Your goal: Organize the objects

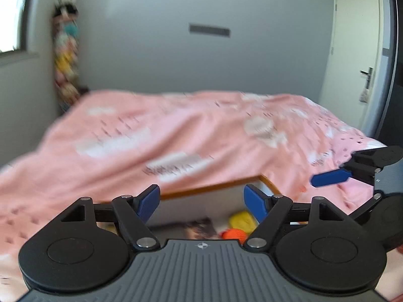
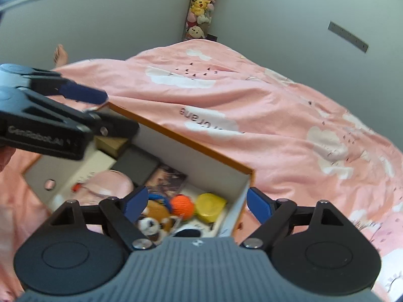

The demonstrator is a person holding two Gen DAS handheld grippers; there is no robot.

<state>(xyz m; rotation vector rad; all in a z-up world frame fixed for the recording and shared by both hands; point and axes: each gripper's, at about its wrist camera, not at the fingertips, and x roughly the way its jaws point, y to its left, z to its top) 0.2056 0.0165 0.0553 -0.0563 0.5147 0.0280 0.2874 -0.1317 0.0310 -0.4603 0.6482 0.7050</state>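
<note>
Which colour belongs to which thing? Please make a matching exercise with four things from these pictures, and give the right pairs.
Things:
1. knitted ball in the box
2. round lump beside it
3. bed cover
4. finger pads of the right gripper

Colours:
a. pink with white clouds
b. blue
c. orange
d. yellow

Pairs: 1-c, 2-d, 3-a, 4-b
</note>
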